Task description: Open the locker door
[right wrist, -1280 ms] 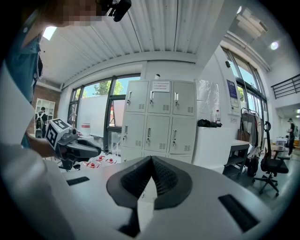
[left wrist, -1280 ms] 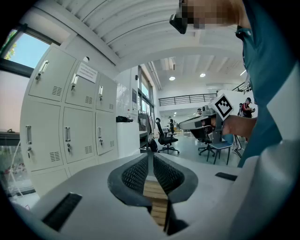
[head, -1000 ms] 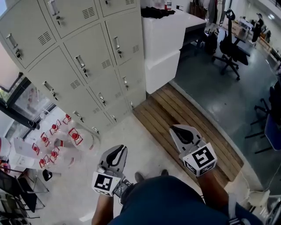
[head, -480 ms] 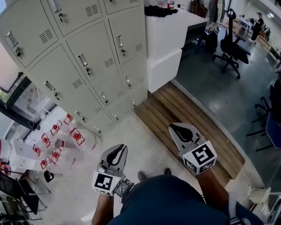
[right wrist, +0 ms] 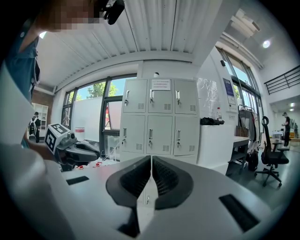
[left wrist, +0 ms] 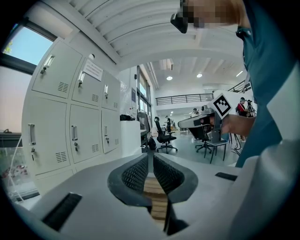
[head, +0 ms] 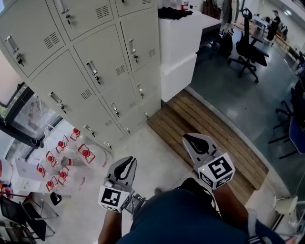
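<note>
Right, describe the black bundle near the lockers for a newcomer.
Find the pale grey metal locker bank. A white block counter stands at its right end; the black crumpled cloth bundle lies on top. Unlike the upright bottle beside it, it is slumped.

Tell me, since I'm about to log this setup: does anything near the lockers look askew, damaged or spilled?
Nothing stands out. The doors of the lockers all sit shut and flush, the wooden decking looks intact, and nothing is spilled on the floor. One dark bundle lies on the white counter.
</note>
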`<action>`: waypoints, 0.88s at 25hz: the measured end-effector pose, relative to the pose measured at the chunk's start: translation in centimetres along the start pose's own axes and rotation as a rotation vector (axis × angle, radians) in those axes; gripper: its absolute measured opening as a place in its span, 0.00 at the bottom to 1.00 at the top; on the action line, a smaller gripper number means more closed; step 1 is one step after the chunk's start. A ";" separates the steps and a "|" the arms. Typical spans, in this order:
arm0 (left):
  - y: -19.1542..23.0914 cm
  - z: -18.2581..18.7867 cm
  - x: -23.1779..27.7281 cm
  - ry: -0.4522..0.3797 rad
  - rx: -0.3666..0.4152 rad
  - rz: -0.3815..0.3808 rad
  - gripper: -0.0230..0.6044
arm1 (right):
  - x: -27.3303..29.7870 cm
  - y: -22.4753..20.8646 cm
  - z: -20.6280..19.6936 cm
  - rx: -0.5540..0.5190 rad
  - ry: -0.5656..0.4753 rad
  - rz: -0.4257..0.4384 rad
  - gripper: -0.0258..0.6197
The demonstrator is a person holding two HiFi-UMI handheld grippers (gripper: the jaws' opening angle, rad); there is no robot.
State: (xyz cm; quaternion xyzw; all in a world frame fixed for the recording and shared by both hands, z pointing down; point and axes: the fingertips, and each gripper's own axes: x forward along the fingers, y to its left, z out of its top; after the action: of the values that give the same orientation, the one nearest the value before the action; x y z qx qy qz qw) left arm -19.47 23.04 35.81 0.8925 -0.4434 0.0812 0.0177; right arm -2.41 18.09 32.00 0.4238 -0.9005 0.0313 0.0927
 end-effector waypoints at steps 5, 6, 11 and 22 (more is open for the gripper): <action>1.4 -1.0 0.5 0.023 -0.015 0.006 0.11 | 1.1 -0.9 -1.0 0.003 0.042 -0.008 0.10; 1.8 -1.0 0.8 0.026 -0.016 0.013 0.11 | 1.6 -1.4 -1.1 0.004 0.045 -0.009 0.10; 3.7 -0.7 2.5 0.007 -0.038 0.069 0.11 | 5.0 -2.9 -0.3 -0.001 0.031 0.038 0.10; 6.5 0.2 10.1 0.043 -0.060 0.145 0.11 | 11.9 -9.9 0.5 0.008 0.046 0.126 0.10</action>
State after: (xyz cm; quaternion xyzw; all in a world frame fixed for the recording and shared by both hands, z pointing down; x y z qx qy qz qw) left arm -18.59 11.11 36.96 0.8552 -0.5084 0.0880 0.0481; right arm -2.22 2.69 33.62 0.3658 -0.9229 0.0504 0.1093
